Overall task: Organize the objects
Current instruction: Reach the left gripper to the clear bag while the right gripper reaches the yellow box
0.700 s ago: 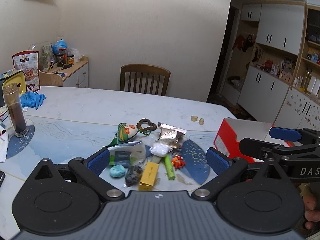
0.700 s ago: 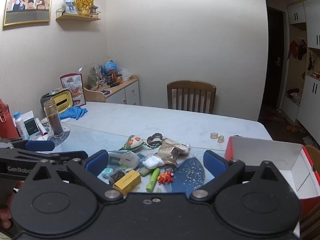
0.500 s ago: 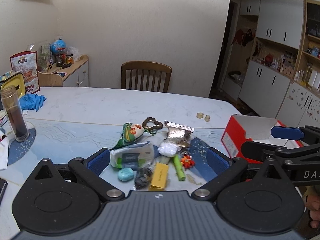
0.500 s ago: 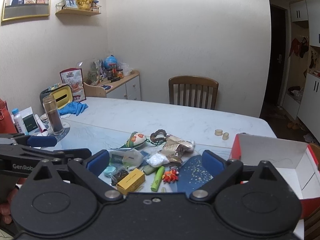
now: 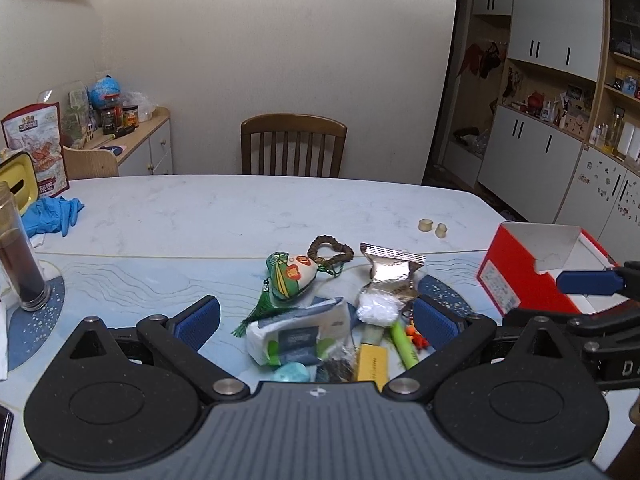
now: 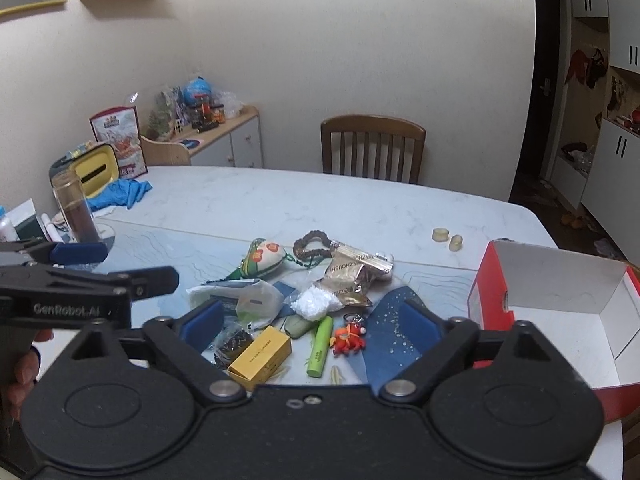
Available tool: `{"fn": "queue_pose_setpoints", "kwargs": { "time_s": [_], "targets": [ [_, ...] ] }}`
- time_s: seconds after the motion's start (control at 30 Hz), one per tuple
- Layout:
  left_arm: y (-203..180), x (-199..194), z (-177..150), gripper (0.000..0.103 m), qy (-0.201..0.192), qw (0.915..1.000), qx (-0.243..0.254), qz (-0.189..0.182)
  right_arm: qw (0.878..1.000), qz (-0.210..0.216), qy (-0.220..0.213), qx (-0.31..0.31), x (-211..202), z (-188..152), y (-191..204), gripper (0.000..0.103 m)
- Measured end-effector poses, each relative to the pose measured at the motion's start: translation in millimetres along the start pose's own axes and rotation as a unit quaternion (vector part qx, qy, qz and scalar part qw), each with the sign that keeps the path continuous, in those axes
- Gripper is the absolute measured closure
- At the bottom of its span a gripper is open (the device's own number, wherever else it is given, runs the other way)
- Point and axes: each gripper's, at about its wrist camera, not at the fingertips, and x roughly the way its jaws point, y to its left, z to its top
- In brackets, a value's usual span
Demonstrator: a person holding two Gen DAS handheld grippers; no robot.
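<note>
A heap of small objects lies on the table's near middle: a green-and-white sachet, a brown bead bracelet, a foil packet, a white wipes pack, a yellow box, a green tube and a red toy. An open red box with a white inside stands to the right. My left gripper is open and empty above the heap. My right gripper is open and empty over the heap's near side.
A glass jar with dark contents stands at the left on a blue mat. Blue gloves and a yellow case lie at the far left. Two small beige caps sit at the right. A wooden chair stands behind the table.
Both grippers have moved forward and lower toward the heap, which now sits larger and nearer between the fingers. Both stay open.
</note>
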Motion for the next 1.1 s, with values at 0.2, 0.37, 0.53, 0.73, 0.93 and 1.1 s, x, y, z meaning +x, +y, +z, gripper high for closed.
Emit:
{"fn": "queue_pose_setpoints", "kwargs": {
  "time_s": [0.2, 0.37, 0.53, 0.73, 0.93, 1.1],
  "targets": [
    [14, 29, -4, 0.0, 0.012, 0.9997, 0.017, -0.009, 1.0, -0.009, 0.021, 0.001, 19, 0, 11, 0.017],
    [24, 55, -11, 0.0, 0.028, 0.9989, 0.035, -0.013, 0.999, -0.013, 0.038, -0.004, 35, -1, 18, 0.018],
    [33, 82, -15, 0.0, 0.035, 0.9977, 0.055, -0.018, 0.998, -0.007, 0.061, -0.014, 57, -6, 27, 0.021],
    [42, 119, -17, 0.001, 0.064, 0.9943, 0.074, -0.04, 0.996, -0.006, 0.092, -0.013, 86, -12, 32, 0.026],
    [36, 134, -19, 0.003, 0.068, 0.9905, 0.104, -0.059, 0.992, 0.006, 0.127, -0.004, 113, -19, 36, 0.03],
    [23, 136, -23, 0.015, 0.061, 0.9851, 0.144, -0.073, 0.99, 0.011, 0.142, -0.019, 130, -20, 46, 0.037]
  ]
}}
